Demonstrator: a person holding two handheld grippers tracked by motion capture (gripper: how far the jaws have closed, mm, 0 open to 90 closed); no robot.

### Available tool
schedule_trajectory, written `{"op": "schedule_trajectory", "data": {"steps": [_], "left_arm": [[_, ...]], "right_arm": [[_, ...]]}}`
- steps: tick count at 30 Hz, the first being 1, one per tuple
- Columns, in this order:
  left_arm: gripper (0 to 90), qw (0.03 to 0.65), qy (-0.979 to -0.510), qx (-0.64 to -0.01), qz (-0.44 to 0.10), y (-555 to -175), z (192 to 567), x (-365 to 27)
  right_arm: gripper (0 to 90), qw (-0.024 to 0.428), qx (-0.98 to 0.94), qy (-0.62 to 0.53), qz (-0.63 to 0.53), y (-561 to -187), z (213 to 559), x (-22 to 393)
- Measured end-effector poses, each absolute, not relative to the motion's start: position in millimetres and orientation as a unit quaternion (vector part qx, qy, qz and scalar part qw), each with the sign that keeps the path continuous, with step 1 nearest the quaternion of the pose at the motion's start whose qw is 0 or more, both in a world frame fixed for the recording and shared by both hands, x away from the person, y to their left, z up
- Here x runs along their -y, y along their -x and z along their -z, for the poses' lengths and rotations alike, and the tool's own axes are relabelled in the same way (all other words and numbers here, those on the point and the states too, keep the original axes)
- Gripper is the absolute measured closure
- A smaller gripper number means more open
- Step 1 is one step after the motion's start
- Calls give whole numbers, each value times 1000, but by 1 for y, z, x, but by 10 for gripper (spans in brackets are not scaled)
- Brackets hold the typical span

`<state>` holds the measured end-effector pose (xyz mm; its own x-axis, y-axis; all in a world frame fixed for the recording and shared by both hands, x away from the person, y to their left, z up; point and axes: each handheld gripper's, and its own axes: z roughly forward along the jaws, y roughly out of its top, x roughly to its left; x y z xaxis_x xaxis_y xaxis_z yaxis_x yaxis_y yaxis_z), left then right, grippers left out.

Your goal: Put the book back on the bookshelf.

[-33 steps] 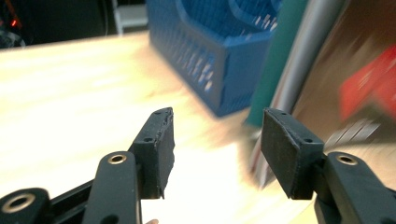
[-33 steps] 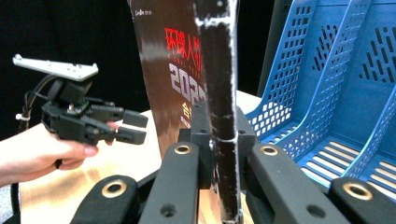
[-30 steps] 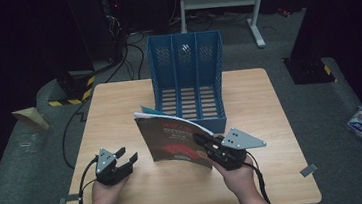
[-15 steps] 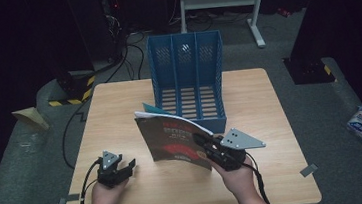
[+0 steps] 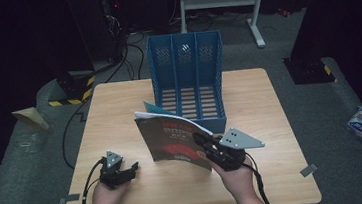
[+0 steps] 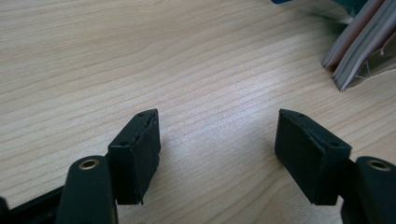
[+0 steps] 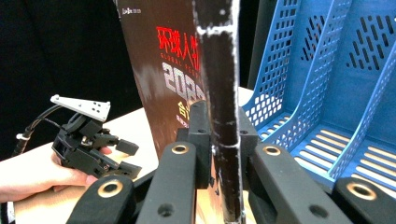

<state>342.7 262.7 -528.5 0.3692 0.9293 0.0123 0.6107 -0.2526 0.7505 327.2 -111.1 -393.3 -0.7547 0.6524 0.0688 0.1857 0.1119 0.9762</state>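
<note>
Right now my right gripper (image 5: 204,141) clamps the magazine (image 5: 172,140) upright, ready for the blue file rack (image 5: 187,81); my left gripper (image 5: 131,168), jaws just spread and empty, waits on the worktop (image 5: 276,173).

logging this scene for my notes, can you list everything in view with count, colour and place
magazine: 1, dark cover with red and white print, held upright at the table's middle, in front of the rack
file rack: 1, blue, three slots, far middle of the table
table: 1, light wood
cone-shaped thing: 1, beige, floor left of the table
packet: 1, white and blue, floor at right
metal stand: 1, white, floor behind the table
left gripper: 1, black, jaws just opening with nothing between them, near left of the table
right gripper: 1, black, clamped on the magazine's edge
hands: 2, near edge
</note>
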Motion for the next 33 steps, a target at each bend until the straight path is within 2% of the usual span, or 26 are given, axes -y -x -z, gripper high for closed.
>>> {"op": "schedule_trajectory", "data": {"steps": [13,22,33], "left_arm": [[221,335,-762,-504,-231,-343,529,-261],[219,336,-761,-505,-229,-343,529,-261],[219,336,-761,-505,-229,-343,529,-261]], "right_arm": [[861,199,-725,-289,-593,-325,392,110],[865,197,-720,-293,-597,-326,390,111],[866,222,-718,-291,-592,-325,380,113]]}}
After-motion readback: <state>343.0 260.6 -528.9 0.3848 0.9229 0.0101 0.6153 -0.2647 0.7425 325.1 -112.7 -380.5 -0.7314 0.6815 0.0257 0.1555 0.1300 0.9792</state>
